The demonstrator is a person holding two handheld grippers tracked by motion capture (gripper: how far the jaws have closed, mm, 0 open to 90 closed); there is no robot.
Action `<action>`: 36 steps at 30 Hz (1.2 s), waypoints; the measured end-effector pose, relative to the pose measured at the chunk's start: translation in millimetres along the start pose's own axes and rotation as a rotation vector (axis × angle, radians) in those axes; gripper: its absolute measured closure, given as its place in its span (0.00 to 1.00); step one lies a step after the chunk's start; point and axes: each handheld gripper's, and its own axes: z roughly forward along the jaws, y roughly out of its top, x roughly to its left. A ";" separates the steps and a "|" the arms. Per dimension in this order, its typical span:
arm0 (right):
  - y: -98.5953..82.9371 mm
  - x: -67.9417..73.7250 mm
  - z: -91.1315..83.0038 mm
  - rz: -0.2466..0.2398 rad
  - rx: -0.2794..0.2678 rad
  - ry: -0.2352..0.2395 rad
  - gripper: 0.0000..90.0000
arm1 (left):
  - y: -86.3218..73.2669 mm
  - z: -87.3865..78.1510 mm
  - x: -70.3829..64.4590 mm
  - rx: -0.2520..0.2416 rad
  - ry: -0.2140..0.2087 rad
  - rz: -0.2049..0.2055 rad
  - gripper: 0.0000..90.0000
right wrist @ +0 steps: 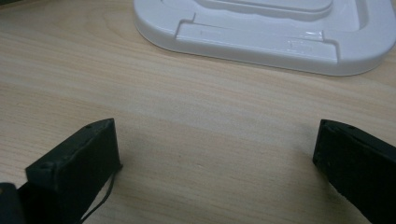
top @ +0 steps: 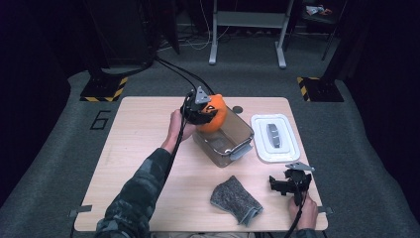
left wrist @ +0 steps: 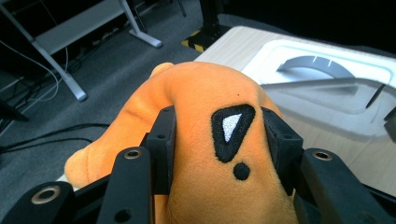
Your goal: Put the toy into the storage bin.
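While left gripper [top: 202, 110] fingers clench orange plush [top: 214, 113] at frame centre, above far end of clear bin [top: 233, 136], drop lies straight below; right gripper [top: 287, 184] fingers released, lower right.

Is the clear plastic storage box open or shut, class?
Open. The clear plastic storage box has no lid on; its white rectangular lid lies on the wooden table to its right.
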 end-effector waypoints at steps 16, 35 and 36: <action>-0.1 -0.3 -0.1 -0.005 0.002 0.001 0.00 | -4.4 14.6 -3.1 0.051 -0.019 -0.003 0.58; -0.1 -0.2 -0.1 -0.004 0.002 0.001 0.00 | -8.9 26.0 -4.1 0.105 -0.038 -0.030 0.51; -0.2 -0.8 -0.3 -0.012 0.004 0.000 0.00 | -9.0 25.9 -3.5 0.119 -0.047 -0.031 0.51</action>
